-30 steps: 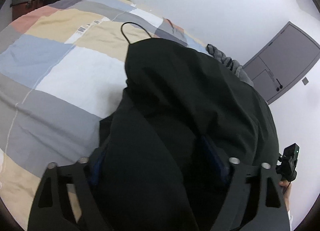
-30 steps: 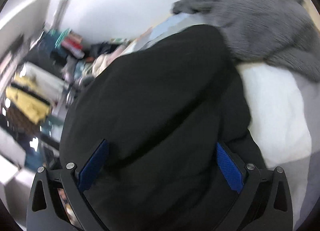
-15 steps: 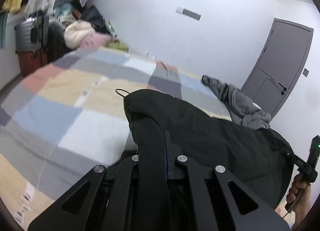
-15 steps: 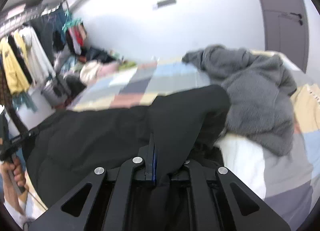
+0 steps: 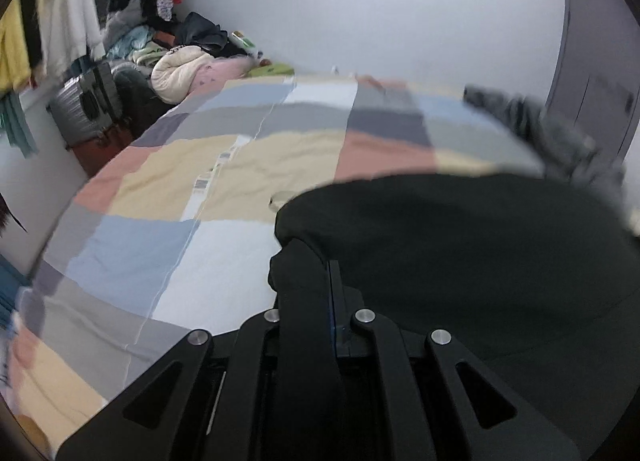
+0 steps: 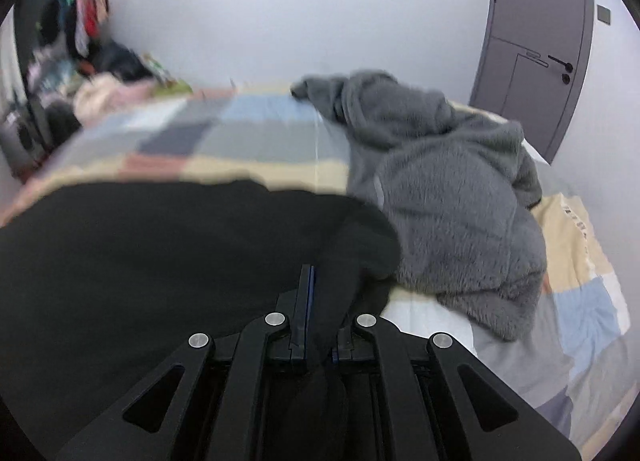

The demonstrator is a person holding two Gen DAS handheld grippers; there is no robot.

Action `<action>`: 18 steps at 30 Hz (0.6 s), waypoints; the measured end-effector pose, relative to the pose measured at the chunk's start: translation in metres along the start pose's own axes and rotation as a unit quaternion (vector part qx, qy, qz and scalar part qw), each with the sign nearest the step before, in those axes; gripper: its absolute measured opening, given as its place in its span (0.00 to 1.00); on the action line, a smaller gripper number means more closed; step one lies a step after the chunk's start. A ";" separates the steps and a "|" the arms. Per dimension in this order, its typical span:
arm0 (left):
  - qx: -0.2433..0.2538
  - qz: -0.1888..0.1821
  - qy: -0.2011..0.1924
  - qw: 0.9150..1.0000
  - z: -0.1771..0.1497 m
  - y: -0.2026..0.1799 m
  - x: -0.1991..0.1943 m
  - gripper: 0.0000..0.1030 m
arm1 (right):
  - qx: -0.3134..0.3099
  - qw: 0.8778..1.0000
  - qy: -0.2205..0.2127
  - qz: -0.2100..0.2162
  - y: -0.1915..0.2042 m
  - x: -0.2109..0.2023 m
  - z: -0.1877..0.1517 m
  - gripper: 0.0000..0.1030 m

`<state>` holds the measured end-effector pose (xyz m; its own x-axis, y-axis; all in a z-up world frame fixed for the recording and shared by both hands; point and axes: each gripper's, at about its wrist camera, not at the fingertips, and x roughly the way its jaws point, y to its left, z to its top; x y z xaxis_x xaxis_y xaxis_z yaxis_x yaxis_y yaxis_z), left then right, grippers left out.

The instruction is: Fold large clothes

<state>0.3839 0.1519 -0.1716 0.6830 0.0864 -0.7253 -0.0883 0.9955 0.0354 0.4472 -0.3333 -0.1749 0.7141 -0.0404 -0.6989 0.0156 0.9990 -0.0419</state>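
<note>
- Both sets of jaws, spread wide over the cloth a second ago, are now seen fully closed, each with a fold of the black garment (image 5: 460, 261) pinched between its pads.
- On the left gripper (image 5: 320, 281), the fabric is drawn up between the fingers and trails back over the mechanism; no gap between the jaws is visible.
- On the right gripper (image 6: 316, 297), a bunched corner of the same garment is clamped and hangs down through the linkage.
- Since the earlier frames, the garment has been raised off the patchwork bedspread (image 5: 240, 165) at its near edge, and the view of both cameras has been tilted upward, so that the far wall and the grey door (image 6: 536, 49) are now shown.
- From this it is judged that grasping is complete and that the lift or carry-over of the near edge has begun.
- The garment is stretched between the two grippers across the near part of the bed.
- A grey fleece garment (image 6: 460, 189) lies just beside the black one on the right-hand side, apparently touching it.
- Both grippers are aimed forward and downward across the bed; motion blur is present in both views.
- A clothes rack (image 5: 60, 21) and piled laundry are seen at the far left.
</note>
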 end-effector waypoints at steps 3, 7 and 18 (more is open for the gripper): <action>0.000 0.006 0.019 1.000 -0.008 0.000 0.017 0.06 | -0.012 1.000 0.018 -0.006 0.003 0.019 -0.007 0.03; -0.016 0.004 0.031 0.999 -0.014 0.005 0.028 0.06 | -0.010 0.999 0.032 0.000 0.001 0.031 -0.009 0.03; -0.024 -0.015 0.043 0.999 -0.020 0.008 0.028 0.06 | 0.010 0.999 0.041 0.026 -0.006 0.040 -0.021 0.06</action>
<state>0.3875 0.1614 -0.2053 0.6214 0.0515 -0.7818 -0.1054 0.9943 -0.0182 0.4616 -0.3411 -0.2175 0.6548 0.0117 -0.7557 -0.0064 0.9999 0.0100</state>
